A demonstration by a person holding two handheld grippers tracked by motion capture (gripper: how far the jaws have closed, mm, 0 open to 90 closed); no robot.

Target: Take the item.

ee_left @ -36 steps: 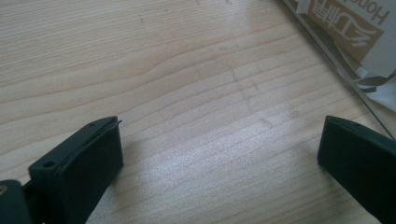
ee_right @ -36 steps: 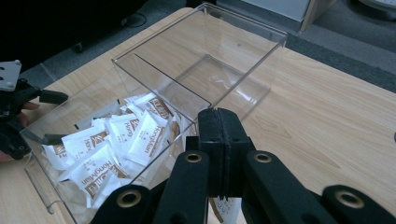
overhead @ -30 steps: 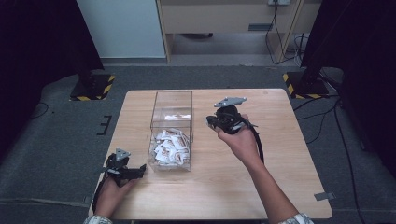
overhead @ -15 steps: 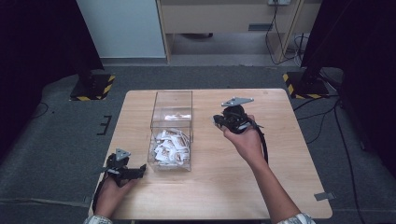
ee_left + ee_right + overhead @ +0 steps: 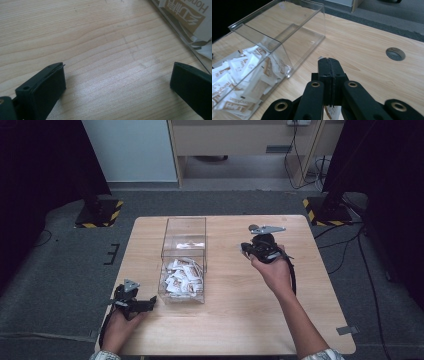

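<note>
Sachet pinched, held beside the clear box

My right gripper (image 5: 329,62) has its jaws clenched on a white-and-brown paper sachet (image 5: 332,111), peeking below them in its view, right of the clear two-compartment plastic box (image 5: 183,260) on the light wooden table (image 5: 240,320); that thin grip could slip. Left gripper (image 5: 117,82) rests released.

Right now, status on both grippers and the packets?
Left gripper open, resting by the clear box. Right gripper shut on one packet, beside the box. Remaining packets in near compartment. Nothing blocking.
</note>
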